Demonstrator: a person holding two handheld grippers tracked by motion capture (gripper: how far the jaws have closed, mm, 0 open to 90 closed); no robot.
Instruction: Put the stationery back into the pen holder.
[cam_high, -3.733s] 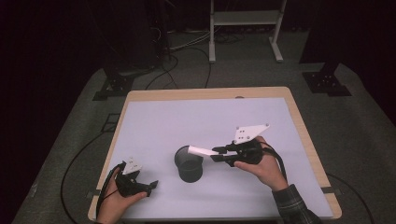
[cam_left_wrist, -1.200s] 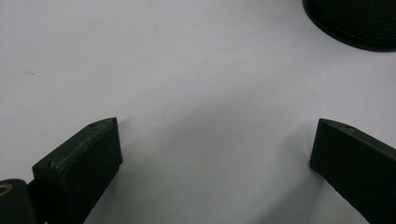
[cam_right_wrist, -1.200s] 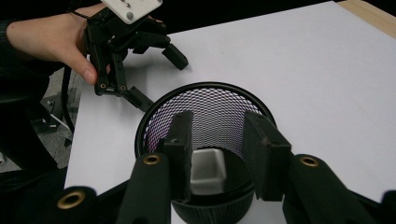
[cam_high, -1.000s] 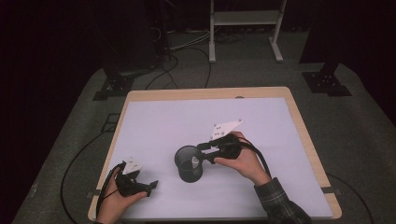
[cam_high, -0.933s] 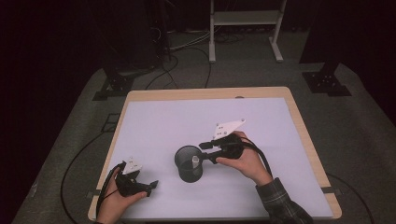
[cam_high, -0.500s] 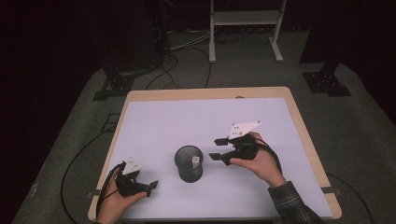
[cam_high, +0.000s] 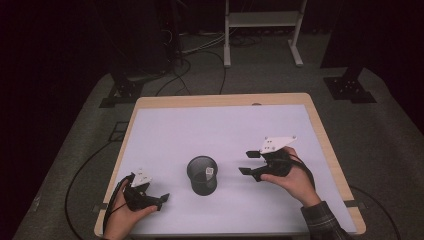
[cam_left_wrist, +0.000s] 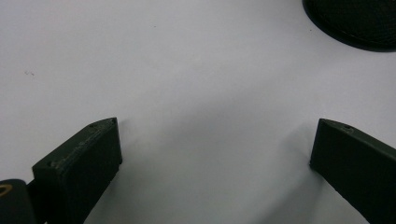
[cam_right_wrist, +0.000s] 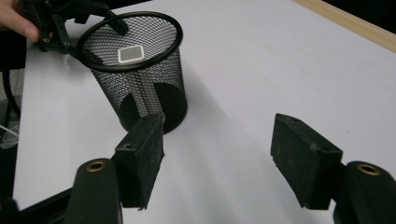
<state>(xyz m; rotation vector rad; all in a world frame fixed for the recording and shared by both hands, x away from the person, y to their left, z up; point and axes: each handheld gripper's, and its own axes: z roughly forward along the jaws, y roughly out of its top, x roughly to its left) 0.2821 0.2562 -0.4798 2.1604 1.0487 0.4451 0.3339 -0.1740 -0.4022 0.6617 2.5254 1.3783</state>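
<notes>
Dim room, right gripper (cam_high: 248, 162) just opened, empty, mesh cup's (cam_high: 202, 175) contents unclear.

White-topped table with light wooden rim (cam_high: 320, 135) on grey carpet. Black wire-mesh cylindrical cup (cam_high: 202, 175) stands upright near table's front middle; small white square item with dark mark (cam_high: 209, 171) inside it. Right gripper (cam_high: 247, 163), black, grey 3-cornered plate on top, just right of cup, apart from it, held by right hand (cam_high: 292, 176); jaws just been opening, nothing between them, pointing toward cup. Left gripper (cam_high: 163, 198) held by left hand (cam_high: 122, 215) at front-left corner, left of cup, jaw state unclear. White metal stand (cam_high: 262, 20) beyond table.
</notes>
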